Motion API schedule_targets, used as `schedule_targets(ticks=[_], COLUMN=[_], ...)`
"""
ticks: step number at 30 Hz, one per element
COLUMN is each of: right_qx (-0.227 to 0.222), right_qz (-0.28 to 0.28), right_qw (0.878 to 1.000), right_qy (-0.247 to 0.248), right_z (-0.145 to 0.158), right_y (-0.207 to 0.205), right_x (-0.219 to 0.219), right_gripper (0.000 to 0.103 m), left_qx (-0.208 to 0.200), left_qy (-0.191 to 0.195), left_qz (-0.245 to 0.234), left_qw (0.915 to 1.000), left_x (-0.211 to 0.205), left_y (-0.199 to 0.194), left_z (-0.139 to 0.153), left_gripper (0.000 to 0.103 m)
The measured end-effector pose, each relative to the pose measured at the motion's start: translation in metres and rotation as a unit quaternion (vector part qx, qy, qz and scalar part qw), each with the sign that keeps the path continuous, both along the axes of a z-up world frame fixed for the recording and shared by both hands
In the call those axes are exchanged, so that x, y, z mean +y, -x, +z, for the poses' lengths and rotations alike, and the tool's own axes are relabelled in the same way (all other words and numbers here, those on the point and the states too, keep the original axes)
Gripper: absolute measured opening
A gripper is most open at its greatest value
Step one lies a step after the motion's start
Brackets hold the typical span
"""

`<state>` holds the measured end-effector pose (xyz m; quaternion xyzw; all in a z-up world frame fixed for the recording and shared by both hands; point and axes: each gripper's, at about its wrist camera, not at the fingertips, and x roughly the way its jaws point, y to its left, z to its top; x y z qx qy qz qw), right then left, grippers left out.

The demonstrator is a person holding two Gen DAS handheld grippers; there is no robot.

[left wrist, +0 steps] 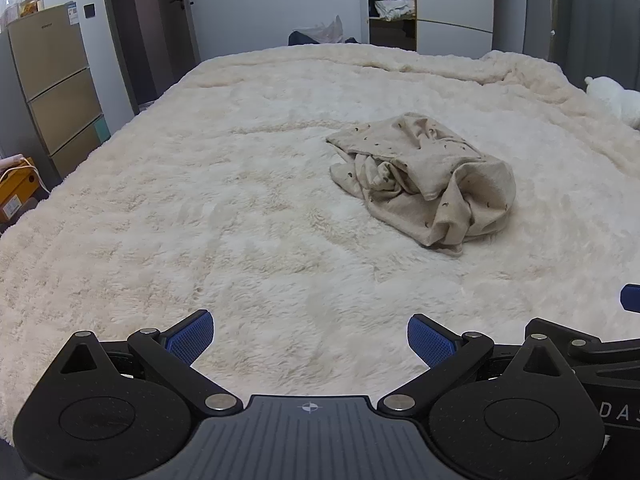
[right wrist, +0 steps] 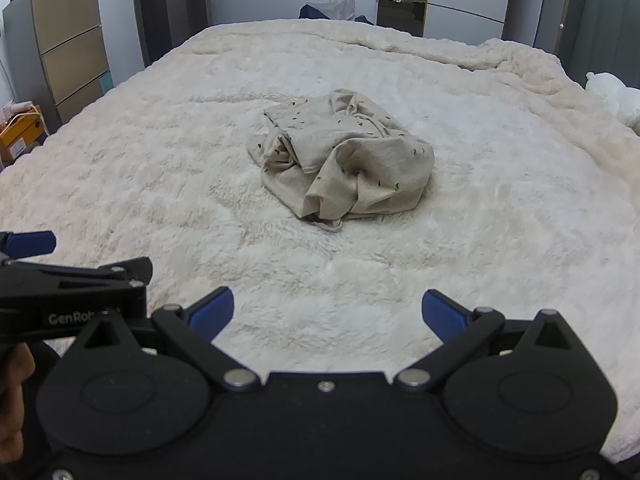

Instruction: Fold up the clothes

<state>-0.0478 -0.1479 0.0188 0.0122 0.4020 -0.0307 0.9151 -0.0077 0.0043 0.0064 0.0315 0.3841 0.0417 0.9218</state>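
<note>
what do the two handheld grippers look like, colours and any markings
Both are matte black plastic with silver pivot pins, round stippled discs and blue ribbed pads on the fingers. The left gripper has a grey ridged centre plate with a small crosshair mark; its side reads "GenRob". The right gripper has a plain black centre with one screw.

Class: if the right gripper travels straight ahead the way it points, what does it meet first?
Probably the crumpled beige garment, which lies nearly dead ahead of the open right gripper. If it points lower, the fluffy blanket comes first; depth is unclear.

"DAS" on right gripper (left wrist: 630,298) body, cut off at frame edge. "GenRob" on left gripper (right wrist: 28,244) body, partly hidden.
</note>
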Motion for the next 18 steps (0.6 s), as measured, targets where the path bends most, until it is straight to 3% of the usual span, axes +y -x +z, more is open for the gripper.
schedule_targets(ticks=[8,14,18], right_qx=[-0.005,-0.01,0.0], right_qz=[-0.008,-0.012,-0.016], right_qw=[1.0,1.0,1.0], right_qy=[-0.002,0.012,0.013], right_z=[-0.009,-0.016,-0.026], right_y=[-0.003,-0.005,-0.009], right_x=[-0.001,-0.006,-0.007], right_gripper=[0.101,0.102,0.103], left_qx=[-0.01,-0.024,-0.026], left_qy=[0.008,0.07,0.093], left_qz=[-0.008,-0.016,-0.025], left_qw=[0.9999,0.9971,0.995], left_x=[-0.002,0.006,0.014], left_y=[-0.009,-0.007,-0.003], left_z=[-0.015,-0.037,-0.055], left_gripper=[0.103,0.103,0.103])
